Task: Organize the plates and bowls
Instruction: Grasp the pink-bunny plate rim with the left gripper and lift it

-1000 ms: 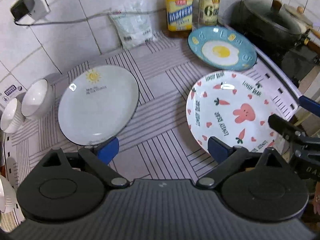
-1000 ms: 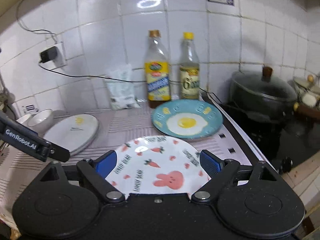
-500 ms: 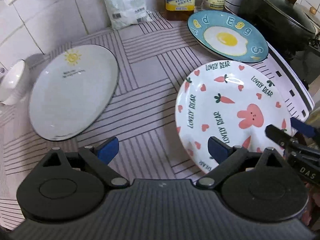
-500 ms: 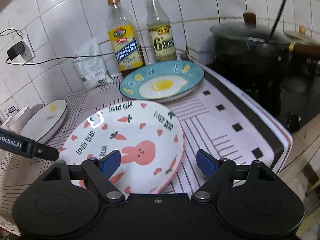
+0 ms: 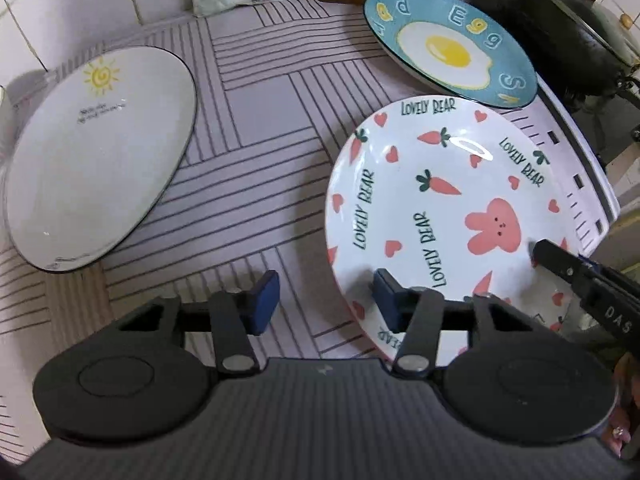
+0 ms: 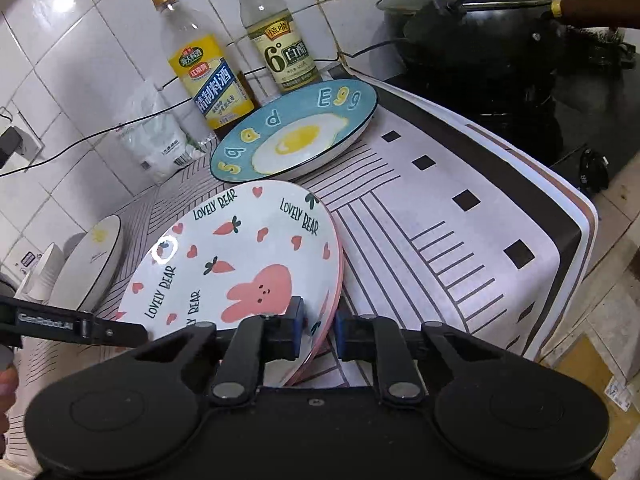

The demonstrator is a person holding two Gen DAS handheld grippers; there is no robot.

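Between the blue pads of the right gripper (image 6: pixel 318 330) sits the near rim of the round white plate with a pink bunny, carrots and hearts (image 6: pixel 240 256). Its jaws have just been closing, and now they pinch that rim, one pad on top of the plate and one under it. This gripper points forward and down, and the plate looks tipped up on its right side.

The left gripper (image 5: pixel 326 302) points steeply down at the striped cloth (image 5: pixel 256 112) on the counter. Its jaws have just been closing too, but a gap is left between them. Its right pad lies over the near left edge of the bunny plate, and its left pad is over bare cloth. Whether the pads press on the plate cannot be told. Part of a hand (image 5: pixel 624 412) shows at the right edge of the left view.

Just past the bunny plate is a round blue plate with a fried egg picture (image 6: pixel 296 136). Well off to the left of the left gripper lies a plain white plate with a small yellow sun (image 5: pixel 96 152). Beyond the blue plate stand two bottles (image 6: pixel 208 64) by the white tiled wall (image 6: pixel 80 60). A black pot with a lid (image 6: pixel 468 20) is far to the right.
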